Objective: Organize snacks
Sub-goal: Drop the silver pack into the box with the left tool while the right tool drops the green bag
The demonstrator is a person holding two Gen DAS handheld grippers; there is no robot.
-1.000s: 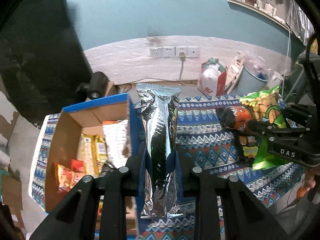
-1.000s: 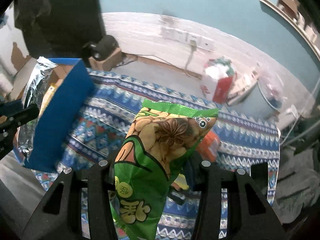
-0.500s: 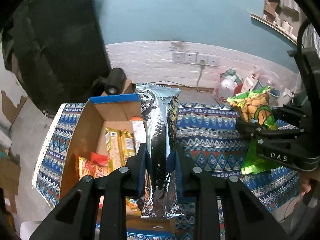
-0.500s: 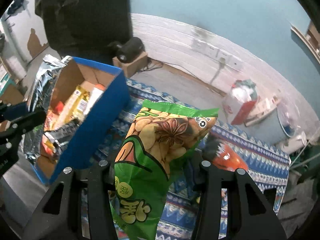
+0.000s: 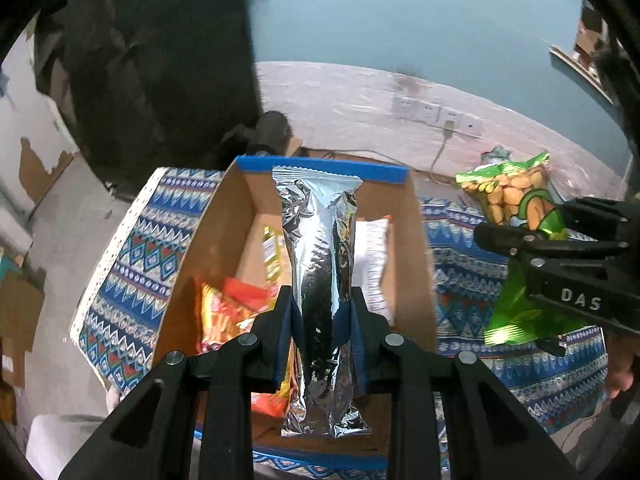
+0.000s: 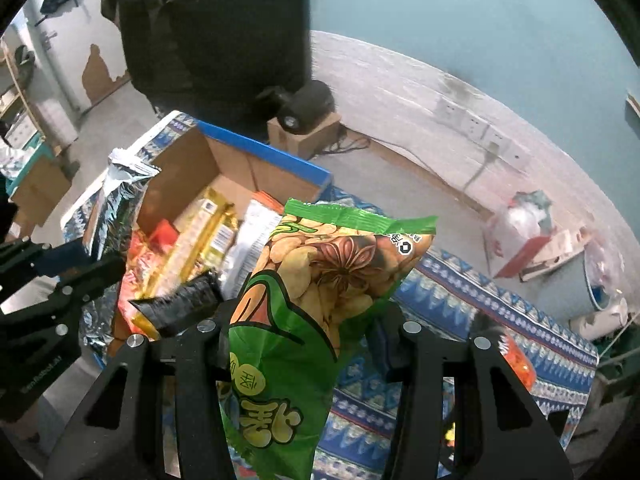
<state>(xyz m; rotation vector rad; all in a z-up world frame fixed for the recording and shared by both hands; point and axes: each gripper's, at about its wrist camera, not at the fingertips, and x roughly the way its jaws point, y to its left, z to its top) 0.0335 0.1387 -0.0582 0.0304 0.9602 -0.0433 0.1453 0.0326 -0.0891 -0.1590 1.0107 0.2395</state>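
Note:
My left gripper (image 5: 322, 336) is shut on a long silver foil snack pack (image 5: 320, 264) and holds it upright over an open cardboard box with a blue rim (image 5: 224, 232). The box holds several snacks: orange packs (image 5: 224, 316), a yellow pack (image 5: 272, 248) and a white pack (image 5: 372, 256). My right gripper (image 6: 304, 344) is shut on a green bag of beans (image 6: 316, 280), held just right of the box (image 6: 192, 168). The right gripper also shows in the left wrist view (image 5: 560, 256), and the left gripper in the right wrist view (image 6: 52, 280).
The box stands on a table with a blue patterned cloth (image 5: 460, 280). An orange snack pack (image 6: 516, 360) lies on the cloth at the right. Behind are a small brown box (image 6: 300, 136), a red and white bag (image 6: 524, 240), wall sockets (image 5: 436, 114) and a dark shape (image 6: 216, 28).
Both grippers have moved left with their packs. The silver pack is now over the box's inside, and the green bag has come up to the box's right side.

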